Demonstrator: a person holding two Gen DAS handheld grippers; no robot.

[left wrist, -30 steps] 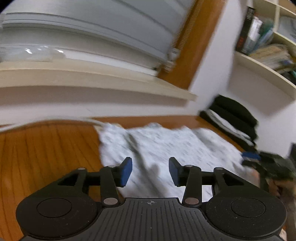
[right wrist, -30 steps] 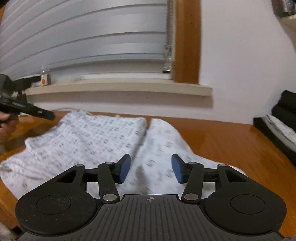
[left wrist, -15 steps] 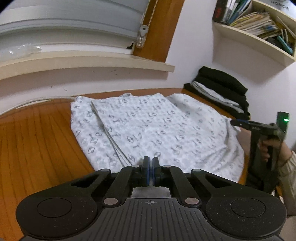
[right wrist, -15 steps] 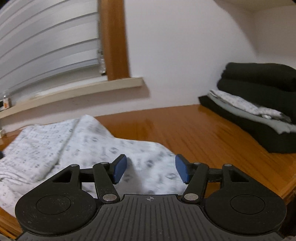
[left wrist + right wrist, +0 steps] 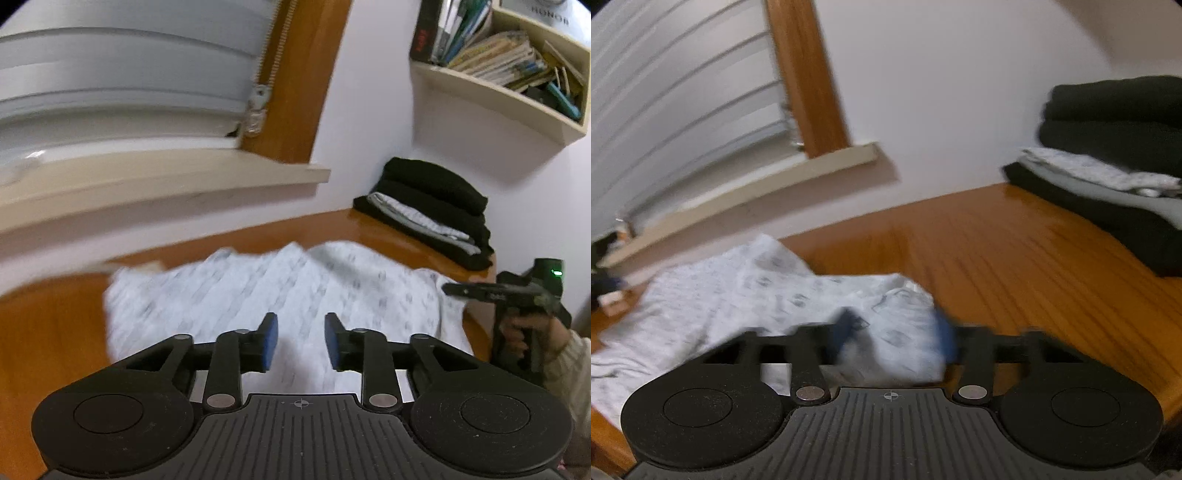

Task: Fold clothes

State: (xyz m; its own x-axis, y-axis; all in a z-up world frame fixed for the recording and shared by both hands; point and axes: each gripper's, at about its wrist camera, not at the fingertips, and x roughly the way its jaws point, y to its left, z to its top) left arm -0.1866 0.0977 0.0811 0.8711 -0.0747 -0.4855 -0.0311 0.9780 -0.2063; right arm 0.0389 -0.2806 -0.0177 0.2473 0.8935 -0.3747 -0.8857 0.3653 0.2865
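Left claw (image 5: 301,345) hovers over white patterned garment (image 5: 258,295), blue pads apart and widening, nothing between them, cloth only underneath. Right claw (image 5: 895,339) blurred by motion, jaws closing, a bunched corner of the garment (image 5: 897,332) sits between the blue pads; can't tell yet if pads press on it. In the left wrist view the right claw (image 5: 448,288) shows side-on at the garment's right edge, a hand (image 5: 517,332) in a cream sleeve gripping its handle. Garment lies spread on the wooden desk (image 5: 1015,251), near the front, below the window sill (image 5: 166,177). Stack of folded dark and light clothes (image 5: 428,206) sits at the far right corner of the desk, well apart from the garment. Wall shelf with books (image 5: 509,62) above it.
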